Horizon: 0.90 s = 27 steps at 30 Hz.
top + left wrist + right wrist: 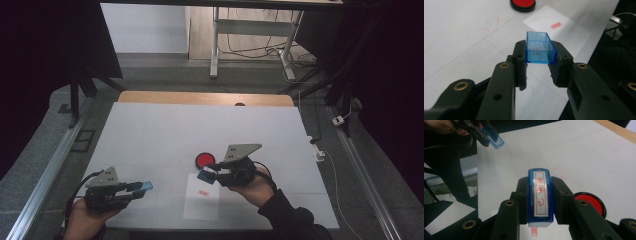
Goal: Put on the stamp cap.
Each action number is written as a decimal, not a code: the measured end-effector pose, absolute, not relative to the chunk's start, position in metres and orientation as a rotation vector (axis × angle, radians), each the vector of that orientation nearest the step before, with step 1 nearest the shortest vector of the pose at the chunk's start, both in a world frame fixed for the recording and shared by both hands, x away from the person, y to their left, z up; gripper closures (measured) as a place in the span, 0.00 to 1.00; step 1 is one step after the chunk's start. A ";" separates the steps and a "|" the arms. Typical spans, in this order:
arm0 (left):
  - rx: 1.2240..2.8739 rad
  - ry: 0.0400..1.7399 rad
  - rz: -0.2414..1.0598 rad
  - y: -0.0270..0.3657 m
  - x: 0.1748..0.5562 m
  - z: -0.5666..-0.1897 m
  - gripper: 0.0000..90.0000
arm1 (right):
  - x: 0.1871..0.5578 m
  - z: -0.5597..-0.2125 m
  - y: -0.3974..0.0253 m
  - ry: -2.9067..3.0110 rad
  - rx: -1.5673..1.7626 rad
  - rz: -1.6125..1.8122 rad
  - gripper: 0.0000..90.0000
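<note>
**Stamp and cap, one in each claw**

Item 1: stamp point(540, 197). Blue body with a white label bearing red characters inside a red border. Clamped between the jaws of the right claw point(540, 200), which press on its two long sides. In the high view the right claw point(212, 173) holds it just above the far end of the paper sheet point(201, 204), near the ink pad.

Item 2: stamp cap point(539, 48). Clear blue plastic, box-shaped, open on one face. Gripped at one end by the left claw point(539, 62), jaws closed against its sides, the rest jutting forward past the jaw tips. In the high view the left claw point(140, 189) carries it over the near left part of the table point(150, 130), well apart from the stamp.

Item 3: paper sheet. White, lying flat near the table's front edge. Carries one red rectangular imprint point(203, 192).

Item 4: ink pad point(204, 160). Round, red face in a black case, resting on the table just beyond the sheet.

Item 5: faint red marks point(492, 25) on the table surface, left of the sheet.
</note>
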State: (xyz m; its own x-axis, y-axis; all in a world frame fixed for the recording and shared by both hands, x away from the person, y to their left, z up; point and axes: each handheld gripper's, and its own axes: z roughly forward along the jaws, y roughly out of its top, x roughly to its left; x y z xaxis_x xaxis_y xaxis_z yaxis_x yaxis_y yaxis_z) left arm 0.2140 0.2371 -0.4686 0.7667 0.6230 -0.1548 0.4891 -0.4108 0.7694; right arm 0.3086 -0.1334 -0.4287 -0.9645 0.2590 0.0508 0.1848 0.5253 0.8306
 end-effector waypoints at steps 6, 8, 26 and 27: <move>2.089 0.781 0.157 0.227 0.222 -0.467 0.76 | 0.309 -0.427 -0.135 2.674 0.389 1.449 0.78; 2.089 0.757 0.148 0.223 0.225 -0.466 0.76 | 0.310 -0.426 -0.136 2.674 0.390 1.454 0.78; 2.065 0.561 0.028 0.188 0.258 -0.464 0.76 | 0.313 -0.419 -0.139 2.677 0.346 1.497 0.78; 2.063 0.553 0.019 0.186 0.259 -0.464 0.76 | 0.314 -0.418 -0.139 2.676 0.346 1.496 0.78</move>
State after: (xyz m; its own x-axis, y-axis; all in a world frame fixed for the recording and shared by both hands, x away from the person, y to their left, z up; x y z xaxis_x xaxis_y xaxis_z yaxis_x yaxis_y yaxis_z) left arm 0.2593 0.1859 -0.4641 0.8971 0.3911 -0.2057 0.3763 -0.4323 0.8195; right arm 0.3136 -0.1390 -0.4180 -0.9732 0.2219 0.0600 0.1674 0.5052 0.8466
